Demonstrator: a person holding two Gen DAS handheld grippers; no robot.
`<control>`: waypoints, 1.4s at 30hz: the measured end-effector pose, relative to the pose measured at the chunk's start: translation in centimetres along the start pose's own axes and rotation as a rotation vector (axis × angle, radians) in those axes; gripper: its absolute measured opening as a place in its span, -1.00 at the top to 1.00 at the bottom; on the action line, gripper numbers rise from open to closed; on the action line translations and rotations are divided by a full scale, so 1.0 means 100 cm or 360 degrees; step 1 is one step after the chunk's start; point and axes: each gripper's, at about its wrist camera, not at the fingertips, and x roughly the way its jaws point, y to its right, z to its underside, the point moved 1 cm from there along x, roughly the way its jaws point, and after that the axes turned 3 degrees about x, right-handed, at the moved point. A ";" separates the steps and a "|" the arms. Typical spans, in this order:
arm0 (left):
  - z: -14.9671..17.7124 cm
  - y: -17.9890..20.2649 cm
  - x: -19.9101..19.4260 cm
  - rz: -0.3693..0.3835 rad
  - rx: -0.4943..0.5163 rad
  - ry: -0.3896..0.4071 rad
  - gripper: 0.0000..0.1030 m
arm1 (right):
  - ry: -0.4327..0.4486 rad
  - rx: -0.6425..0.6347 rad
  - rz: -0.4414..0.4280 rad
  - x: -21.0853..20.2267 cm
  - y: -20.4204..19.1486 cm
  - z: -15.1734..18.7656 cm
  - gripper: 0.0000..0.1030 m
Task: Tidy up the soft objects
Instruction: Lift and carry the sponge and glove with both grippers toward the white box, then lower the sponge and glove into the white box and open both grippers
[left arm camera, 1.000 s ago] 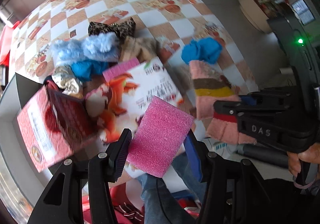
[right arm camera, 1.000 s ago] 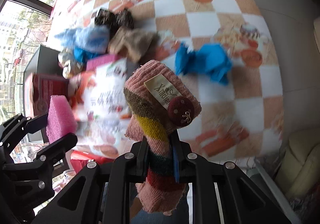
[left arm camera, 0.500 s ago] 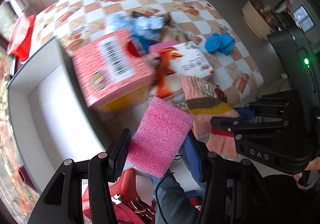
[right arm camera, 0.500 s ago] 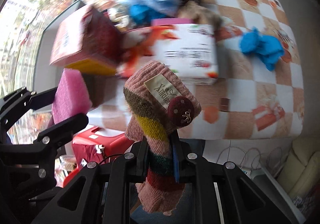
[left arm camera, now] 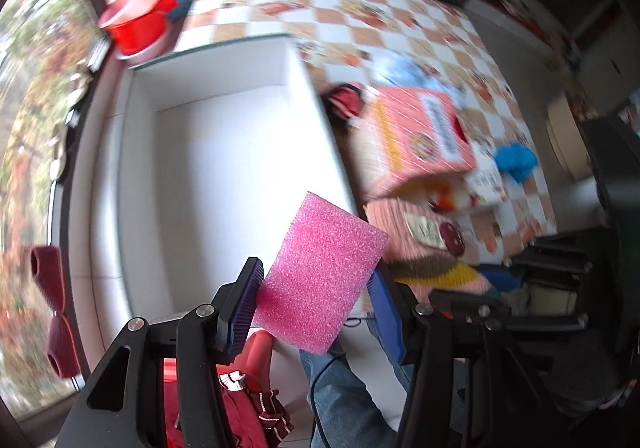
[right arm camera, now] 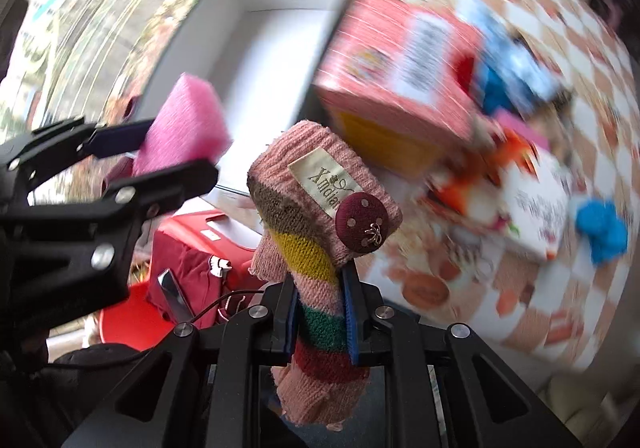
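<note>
The left claw (left arm camera: 316, 288), clamped on the pink sponge (left arm camera: 320, 276), does best to carry it well over the white box (left arm camera: 224, 151) before parting, then the right claw (right arm camera: 320, 308), gripping the striped knit sock (right arm camera: 316, 232), follows, though blur smears the desk (left arm camera: 360, 15) items.

A red plastic basin (left arm camera: 138, 13) sits at the far corner of the checkered worktop (left arm camera: 360, 13). A pink carton (left arm camera: 416, 135) lies beside a white printed packet (right arm camera: 536, 211). Below the worktop edge stands a red suitcase (right arm camera: 192, 244).
</note>
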 end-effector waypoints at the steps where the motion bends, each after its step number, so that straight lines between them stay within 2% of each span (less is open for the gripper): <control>1: -0.001 -0.007 -0.002 -0.0014 -0.0034 0.0013 -0.10 | 0.0003 -0.0039 -0.0003 -0.001 -0.006 -0.004 0.62; 8: -0.003 -0.061 -0.015 -0.0097 -0.0306 0.0099 -0.09 | 0.0013 -0.0203 -0.0027 -0.005 -0.037 -0.036 0.62; 13: -0.003 -0.082 -0.012 -0.0127 -0.0431 0.0100 -0.10 | 0.0024 -0.0184 -0.0070 -0.005 -0.047 -0.063 0.62; 22: -0.010 -0.096 -0.001 -0.0135 -0.0509 0.0097 -0.10 | 0.0049 -0.0100 -0.0125 -0.003 -0.056 -0.106 0.62; 42: -0.029 -0.110 0.025 -0.0156 -0.0630 0.0109 -0.10 | 0.0018 0.0028 -0.0111 0.026 -0.029 -0.168 0.62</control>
